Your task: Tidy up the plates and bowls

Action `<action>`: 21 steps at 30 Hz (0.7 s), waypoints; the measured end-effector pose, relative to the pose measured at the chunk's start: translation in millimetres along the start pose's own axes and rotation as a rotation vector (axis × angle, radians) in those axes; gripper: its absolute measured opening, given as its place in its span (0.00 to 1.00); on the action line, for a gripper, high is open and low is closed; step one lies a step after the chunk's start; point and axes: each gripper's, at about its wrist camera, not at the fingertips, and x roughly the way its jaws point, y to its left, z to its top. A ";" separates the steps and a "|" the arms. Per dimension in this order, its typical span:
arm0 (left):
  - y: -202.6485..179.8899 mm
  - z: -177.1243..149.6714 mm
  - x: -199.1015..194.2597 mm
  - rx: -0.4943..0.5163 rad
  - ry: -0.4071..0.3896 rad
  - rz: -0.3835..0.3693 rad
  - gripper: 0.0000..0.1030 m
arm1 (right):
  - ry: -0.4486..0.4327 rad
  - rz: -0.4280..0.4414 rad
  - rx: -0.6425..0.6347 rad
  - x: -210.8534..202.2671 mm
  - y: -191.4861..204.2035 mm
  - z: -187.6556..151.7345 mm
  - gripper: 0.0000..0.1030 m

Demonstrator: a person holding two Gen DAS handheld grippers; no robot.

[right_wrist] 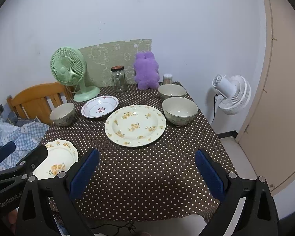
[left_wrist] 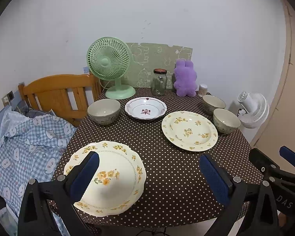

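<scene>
Both tools hang over the near edge of the counter with the brown dotted cloth, fingers wide apart and holding nothing. The left tool has the wavy-edged yellow flower plate under its left finger. Ahead of the right tool sits the big round flower plate, with two grey bowls just to its right.

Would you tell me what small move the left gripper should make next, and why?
Probably lower the open left gripper onto the scalloped plate below it and grip its rim. Both grippers are empty, nothing is stacked yet, and this plate lies nearest, at the table's front left corner.
</scene>
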 end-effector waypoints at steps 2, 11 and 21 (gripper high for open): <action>0.7 0.5 0.5 -0.001 0.000 0.003 0.99 | -0.001 -0.001 -0.005 0.2 0.8 0.9 0.96; 2.5 1.7 3.3 0.000 0.002 0.011 0.99 | 0.007 0.011 -0.011 5.6 2.9 4.2 0.96; 5.8 1.8 4.4 0.002 -0.002 0.015 0.99 | 0.008 0.012 -0.016 6.6 3.4 3.5 0.96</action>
